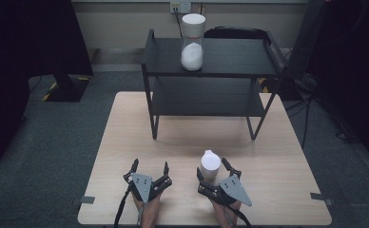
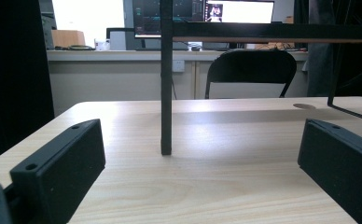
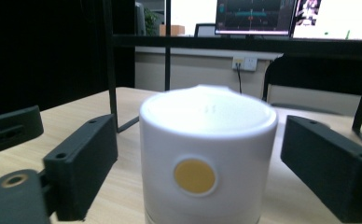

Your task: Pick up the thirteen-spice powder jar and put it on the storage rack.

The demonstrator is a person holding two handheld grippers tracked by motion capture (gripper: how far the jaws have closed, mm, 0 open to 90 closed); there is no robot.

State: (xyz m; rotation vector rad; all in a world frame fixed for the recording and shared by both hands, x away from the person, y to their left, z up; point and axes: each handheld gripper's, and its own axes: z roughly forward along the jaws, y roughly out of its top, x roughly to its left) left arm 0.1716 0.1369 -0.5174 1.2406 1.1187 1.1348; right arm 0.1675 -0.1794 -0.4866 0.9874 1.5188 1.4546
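High view showed me the wooden table (image 1: 125, 142) with a black two-level shelf (image 1: 230, 59) at its far side, and on the top level stood a clear jar (image 1: 192, 42) with a white lid and white powder inside. Near my edge, the right gripper (image 1: 214, 170) had a white canister (image 1: 210, 165) standing between its jaws. In the right gripper view this canister (image 3: 207, 158) carried a round yellow mark, and I saw a gap at each side, so the jaws were spread, not yet pinching. The left gripper (image 1: 150, 167) rested beside it with jaws spread wide and nothing between them.
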